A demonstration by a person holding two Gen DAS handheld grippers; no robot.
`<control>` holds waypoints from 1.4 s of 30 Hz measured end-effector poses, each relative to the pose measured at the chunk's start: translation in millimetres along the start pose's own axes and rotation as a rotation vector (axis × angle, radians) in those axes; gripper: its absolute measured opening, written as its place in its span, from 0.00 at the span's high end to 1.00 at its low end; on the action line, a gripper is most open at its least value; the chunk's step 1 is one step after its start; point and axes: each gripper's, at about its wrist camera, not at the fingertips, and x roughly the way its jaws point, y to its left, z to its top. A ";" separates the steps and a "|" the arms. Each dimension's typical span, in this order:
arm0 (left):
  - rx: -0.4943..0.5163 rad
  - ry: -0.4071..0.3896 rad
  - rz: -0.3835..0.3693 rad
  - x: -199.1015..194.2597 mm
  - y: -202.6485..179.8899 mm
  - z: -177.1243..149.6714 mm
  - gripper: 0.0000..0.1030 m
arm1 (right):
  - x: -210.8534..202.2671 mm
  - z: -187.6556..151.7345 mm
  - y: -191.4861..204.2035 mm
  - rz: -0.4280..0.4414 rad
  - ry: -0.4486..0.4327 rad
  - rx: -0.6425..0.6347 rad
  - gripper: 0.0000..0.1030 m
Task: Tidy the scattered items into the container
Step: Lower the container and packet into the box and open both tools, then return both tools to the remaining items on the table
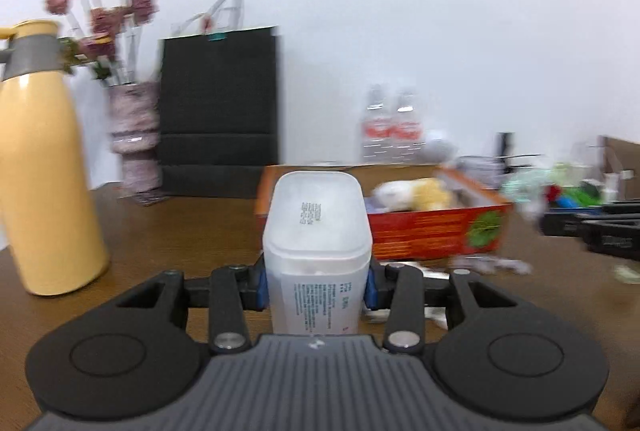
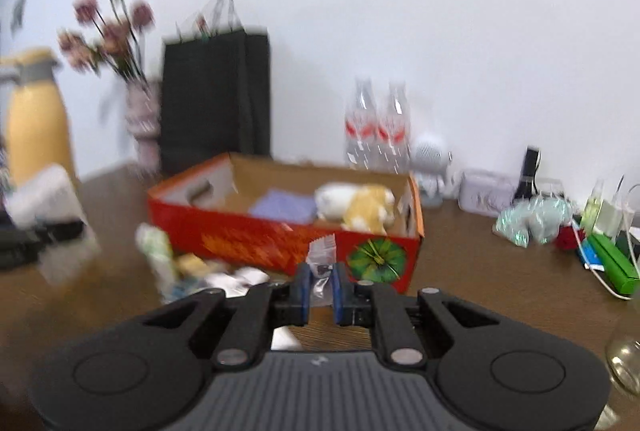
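Observation:
My left gripper (image 1: 316, 285) is shut on a white plastic bottle (image 1: 316, 251) with a flip cap, held upright above the table, just in front of the red cardboard box (image 1: 436, 231). The bottle and left gripper also show at the left of the right wrist view (image 2: 52, 215). My right gripper (image 2: 320, 289) is shut on a small clear plastic bag (image 2: 322, 259), held near the front wall of the red box (image 2: 256, 239). The box holds a white and yellow plush toy (image 2: 356, 205) and a purple cloth (image 2: 282, 209).
Loose packets (image 2: 192, 271) lie on the brown table in front of the box. A yellow thermos (image 1: 44, 159), a flower vase (image 1: 134, 139), a black paper bag (image 1: 218, 103) and two water bottles (image 2: 376, 127) stand behind. Clutter (image 2: 600, 231) sits at the right.

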 end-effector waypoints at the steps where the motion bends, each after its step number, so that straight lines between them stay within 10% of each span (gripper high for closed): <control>1: 0.006 0.004 -0.035 2.0 -2.2 7.5 0.60 | -5.2 2.6 3.1 0.009 -0.011 0.000 0.90; 12: -0.058 0.333 -0.231 193.3 42.4 155.4 0.60 | 86.3 128.8 -45.4 0.039 0.073 0.082 0.90; 23: 0.131 0.830 -0.172 369.7 49.1 118.0 0.57 | 284.4 124.6 -52.7 0.063 0.546 0.114 0.90; 31: 0.075 0.668 -0.053 349.7 65.5 149.6 0.22 | 306.9 117.7 -56.7 0.041 0.557 0.171 0.71; 42: 0.156 0.627 -0.033 257.4 46.4 170.2 0.08 | 222.3 153.8 -46.4 0.012 0.487 0.140 0.45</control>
